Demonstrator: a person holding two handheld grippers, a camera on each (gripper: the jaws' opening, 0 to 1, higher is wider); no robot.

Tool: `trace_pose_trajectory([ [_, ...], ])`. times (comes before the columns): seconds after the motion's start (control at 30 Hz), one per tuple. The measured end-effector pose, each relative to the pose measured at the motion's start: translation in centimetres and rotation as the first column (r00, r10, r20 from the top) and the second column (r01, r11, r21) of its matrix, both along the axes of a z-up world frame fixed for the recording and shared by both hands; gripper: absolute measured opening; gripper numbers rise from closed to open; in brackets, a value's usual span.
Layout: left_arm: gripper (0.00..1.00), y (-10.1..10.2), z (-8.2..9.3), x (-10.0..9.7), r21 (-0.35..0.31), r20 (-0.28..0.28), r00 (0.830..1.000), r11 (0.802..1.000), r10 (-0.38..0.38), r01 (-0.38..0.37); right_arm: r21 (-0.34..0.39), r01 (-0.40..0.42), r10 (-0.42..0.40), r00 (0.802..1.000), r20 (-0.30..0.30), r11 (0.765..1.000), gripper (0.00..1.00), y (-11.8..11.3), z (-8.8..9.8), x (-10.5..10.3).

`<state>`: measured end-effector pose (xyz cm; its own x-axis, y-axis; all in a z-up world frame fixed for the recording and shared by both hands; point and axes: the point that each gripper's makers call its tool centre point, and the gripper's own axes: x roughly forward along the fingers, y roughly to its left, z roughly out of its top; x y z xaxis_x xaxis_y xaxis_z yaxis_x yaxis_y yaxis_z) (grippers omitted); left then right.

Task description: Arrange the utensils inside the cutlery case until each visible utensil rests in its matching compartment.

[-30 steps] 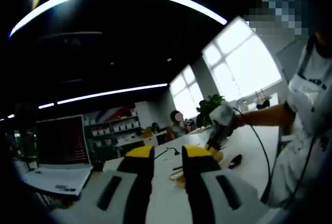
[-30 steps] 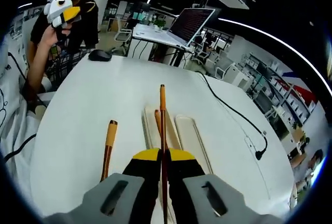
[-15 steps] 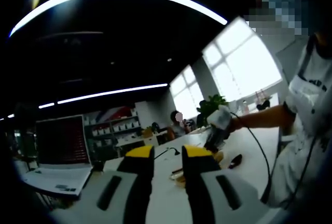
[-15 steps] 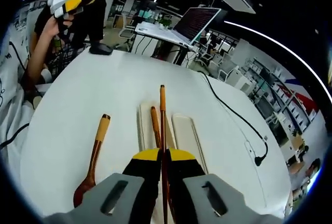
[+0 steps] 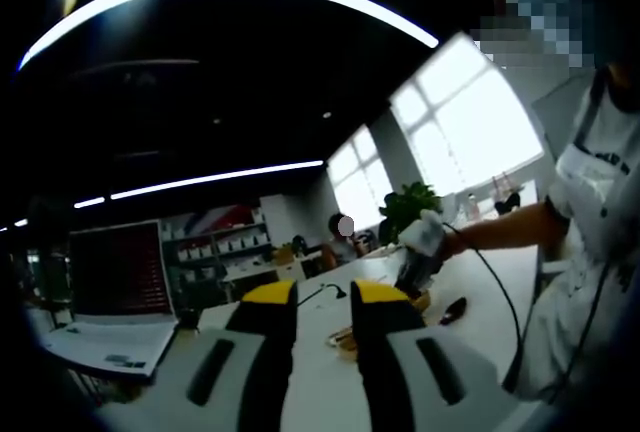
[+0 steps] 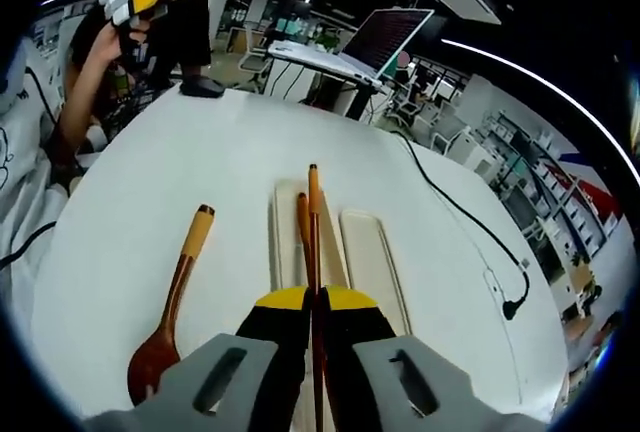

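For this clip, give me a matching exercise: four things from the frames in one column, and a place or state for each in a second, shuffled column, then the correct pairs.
Things:
1. wooden spoon
2. chopstick
3. laptop
4. left gripper

Places or states:
A. clamped between the right gripper's jaws, pointing out over the cutlery case
B. open on a stand past the far edge of the white table
C. lying on the table to the left of the case
D. raised above the table, jaws slightly apart, holding nothing

Pairs: 1-C, 2-A, 3-B, 4-D
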<state>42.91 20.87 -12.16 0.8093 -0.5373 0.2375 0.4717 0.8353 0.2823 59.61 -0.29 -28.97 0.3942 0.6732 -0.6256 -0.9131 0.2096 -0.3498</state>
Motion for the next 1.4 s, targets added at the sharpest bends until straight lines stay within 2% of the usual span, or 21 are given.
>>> trace_pose_trajectory([
  [0.53, 0.23, 0.3, 0.1, 0.0, -0.001, 0.001, 1.000, 1.000, 0.002, -0.002, -0.006, -0.035, 0.035, 0.998, -0.051, 0.999, 0.02, -0.4, -0.9, -0.1],
  [1.03, 0.22, 0.1, 0.1, -0.1, -0.002, 0.003, 1.000, 1.000, -0.001, 0.001, 0.016, -0.029, 0.030, 0.996, -0.084, 0.999, 0.03, -0.3, -1.1, 0.1],
  [1.4, 0.23, -0.1, 0.0, -0.1, 0.001, 0.001, 1.000, 1.000, -0.004, 0.004, -0.002, -0.047, 0.047, 0.997, -0.056, 0.999, 0.03, -0.5, -1.3, 0.3],
])
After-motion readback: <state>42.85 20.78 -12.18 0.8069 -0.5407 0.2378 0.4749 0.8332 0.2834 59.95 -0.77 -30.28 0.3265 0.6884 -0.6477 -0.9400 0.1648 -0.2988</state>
